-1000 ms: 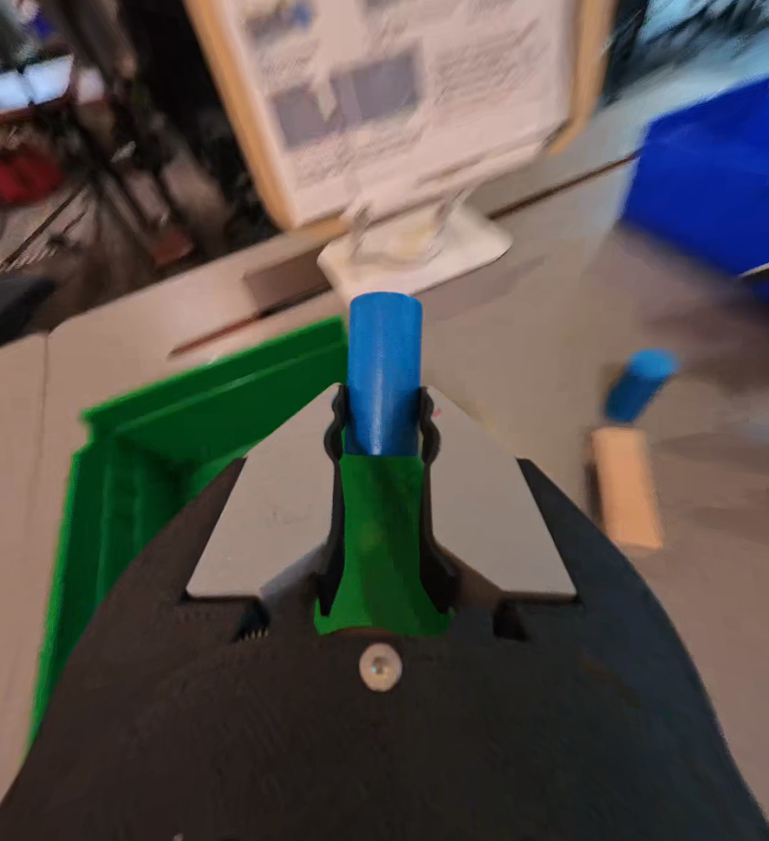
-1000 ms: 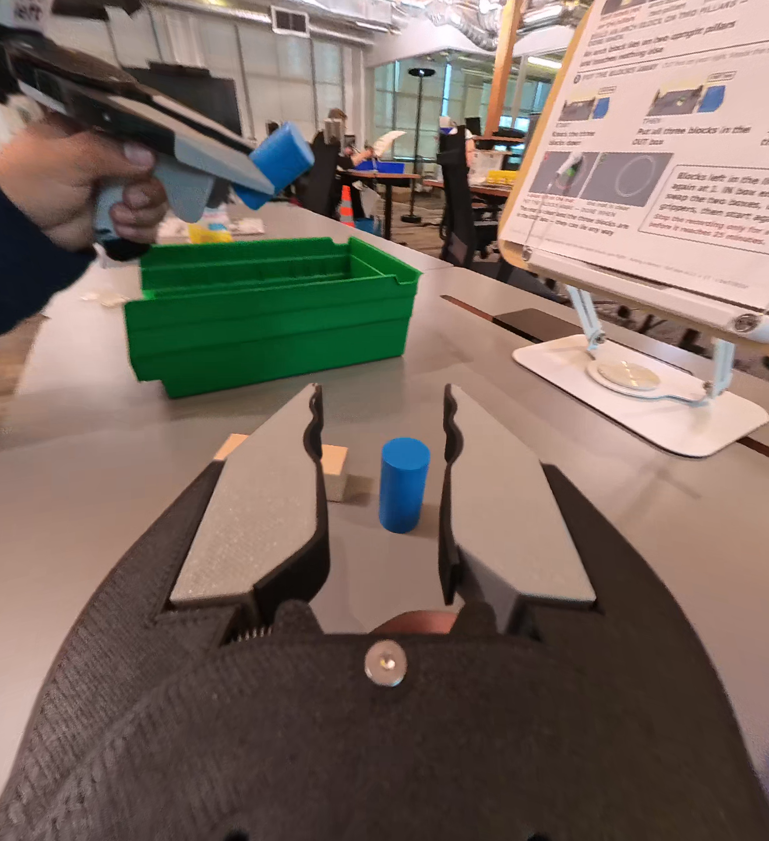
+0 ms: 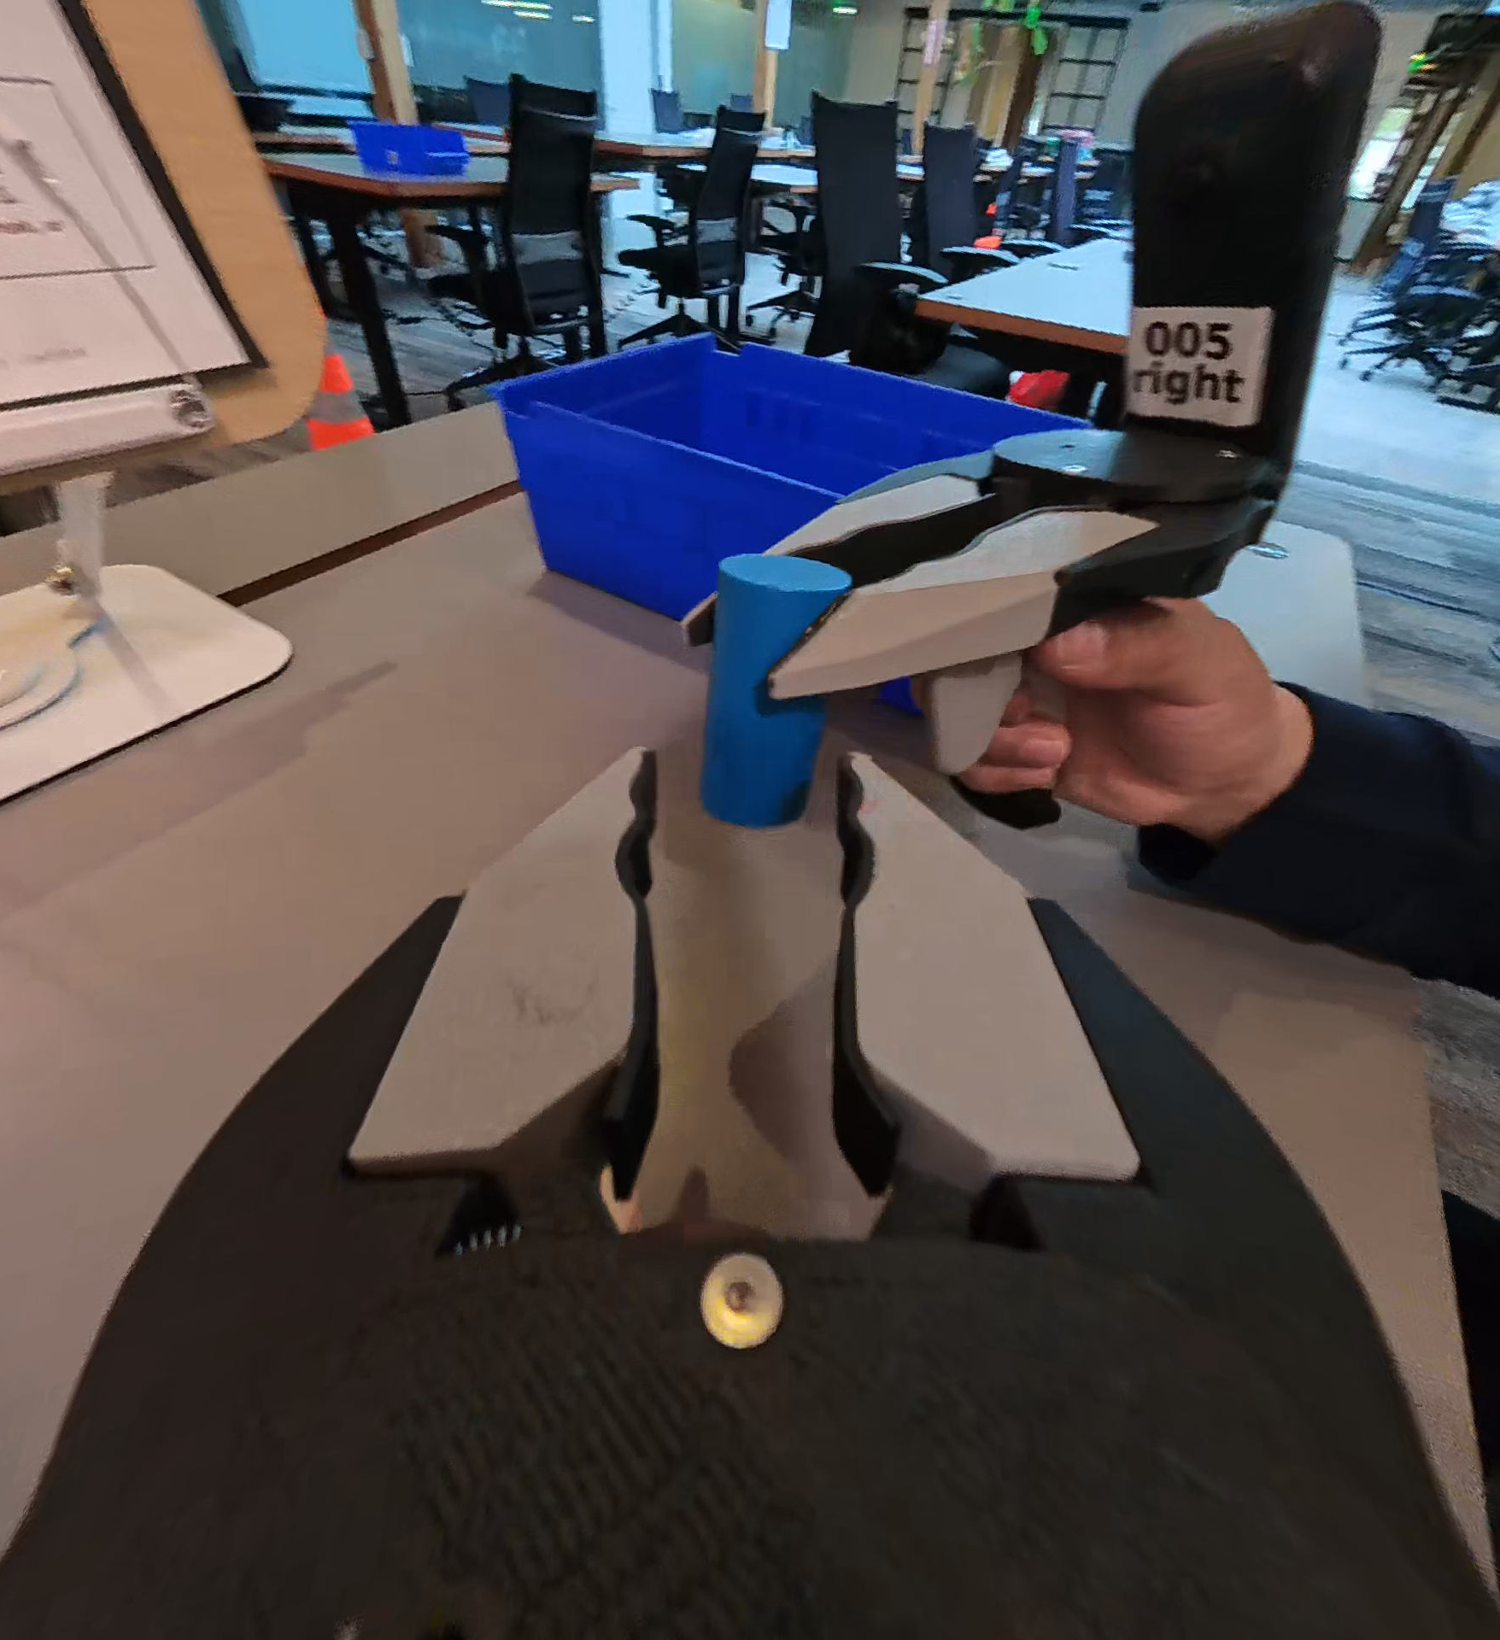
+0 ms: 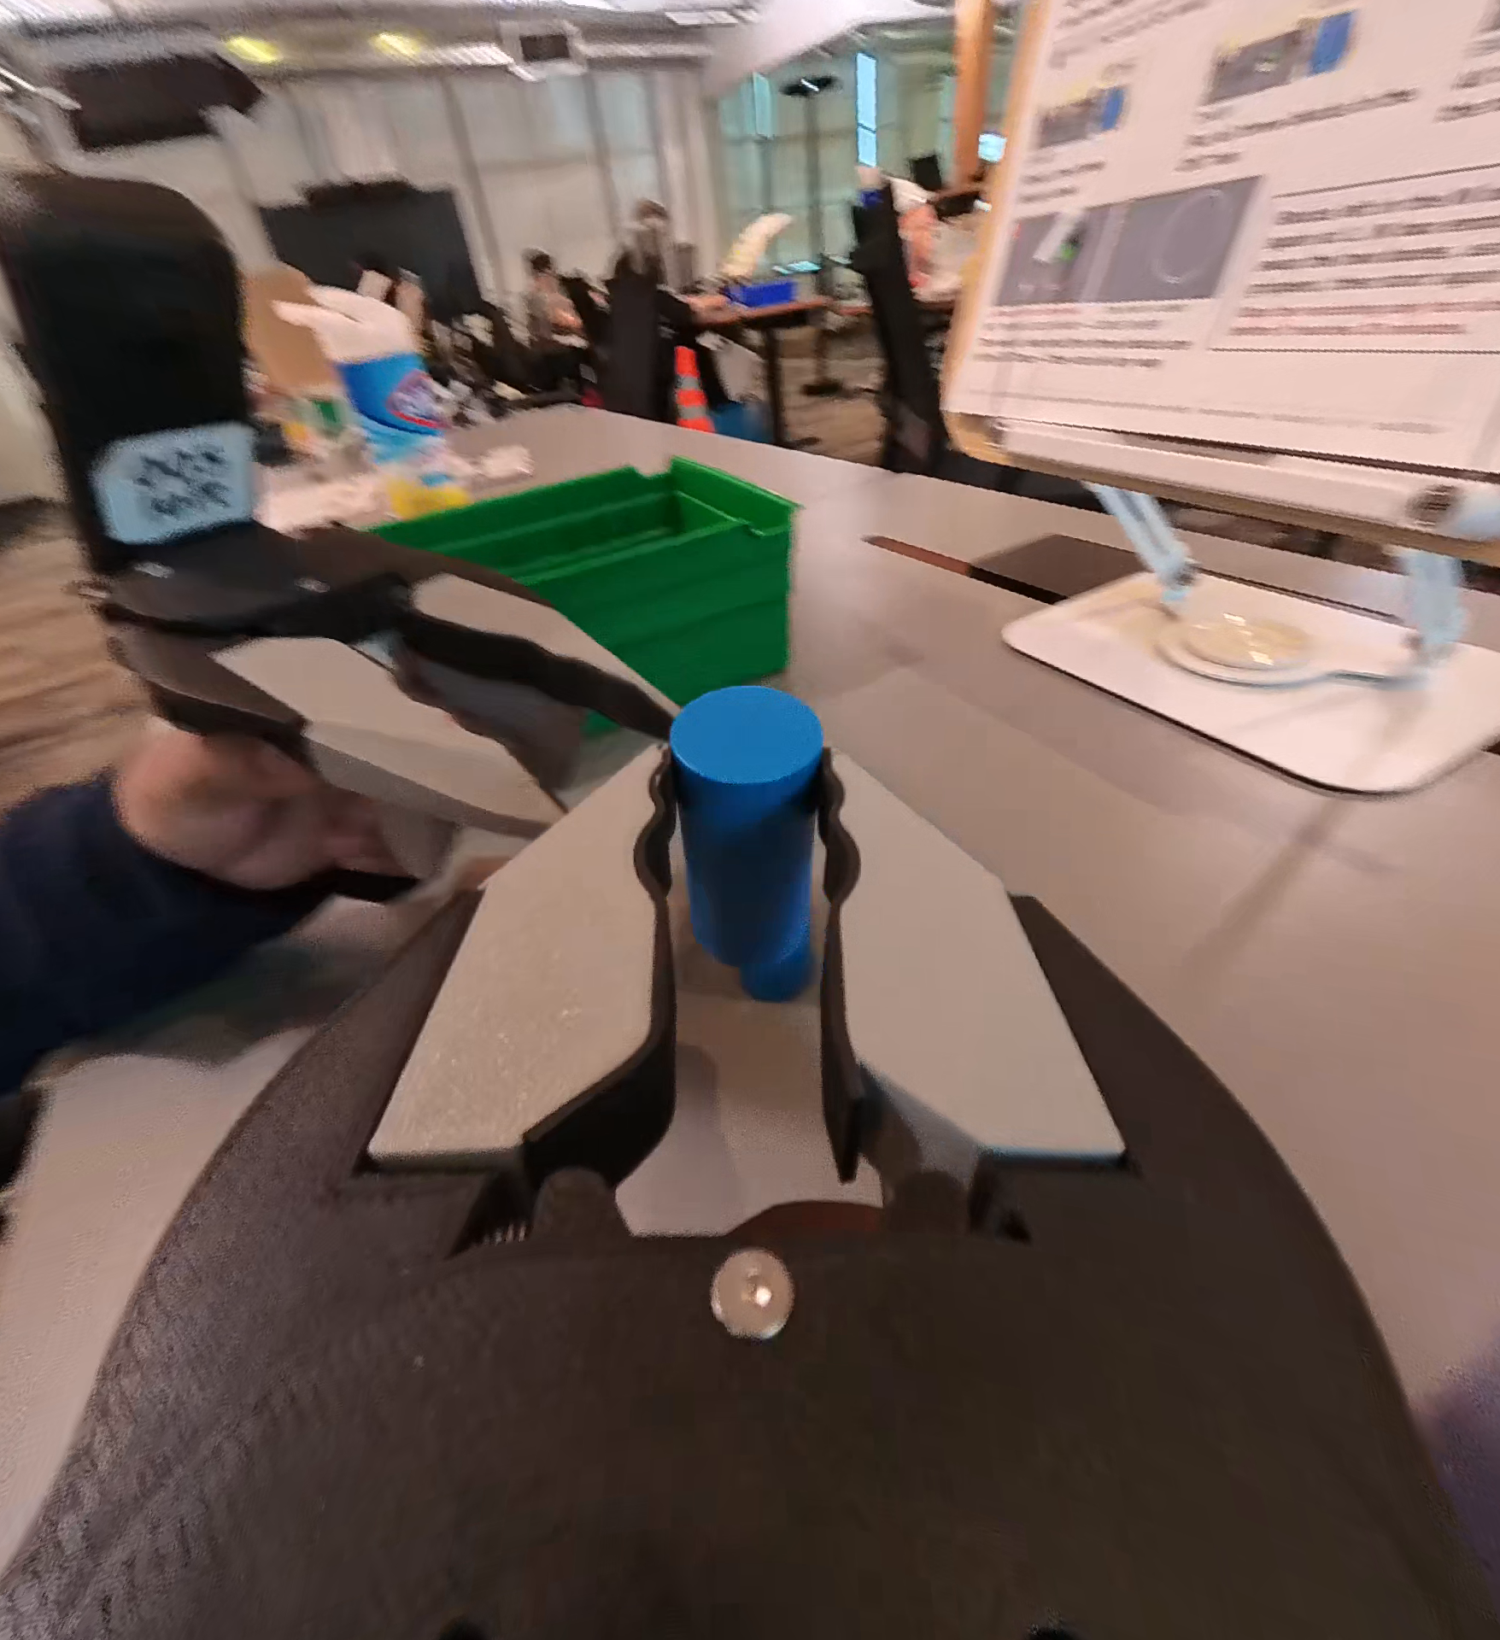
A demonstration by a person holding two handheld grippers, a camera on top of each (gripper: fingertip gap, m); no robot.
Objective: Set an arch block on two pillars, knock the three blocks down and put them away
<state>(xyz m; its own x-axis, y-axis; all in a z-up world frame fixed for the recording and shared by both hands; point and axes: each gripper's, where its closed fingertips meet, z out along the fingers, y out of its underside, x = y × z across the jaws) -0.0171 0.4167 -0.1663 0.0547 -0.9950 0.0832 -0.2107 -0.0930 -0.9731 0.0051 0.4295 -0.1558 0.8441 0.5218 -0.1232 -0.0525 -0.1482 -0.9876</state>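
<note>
The big grey table (image 3: 374, 799) has a white stand with a paper sheet (image 4: 1261, 674) at the back. A blue bin (image 3: 640, 497) sits on one side and a green bin (image 4: 693, 603) on the other. 1 second ago the left gripper (image 3: 745, 772) held a blue pillar up over the green bin. Now its 2 fingers are apart with nothing between them, and it has swung round to face the other gripper. So I think that pillar went into the green bin, but I cannot see inside the bin to be sure. 1 second ago the right gripper (image 4: 742, 768) was open, with the other blue pillar (image 4: 746, 843) standing on the table in front of it. Now its 2 fingers are pressed tight on that pillar near the top. The pillar is upright, in front of the blue bin and just beyond the left gripper's tips. I cannot tell if its bottom is touching the table. I cannot clearly see the wooden arch block now. I think 1 block is put away, 1 is ready to be carried off, and the arch is left.
</note>
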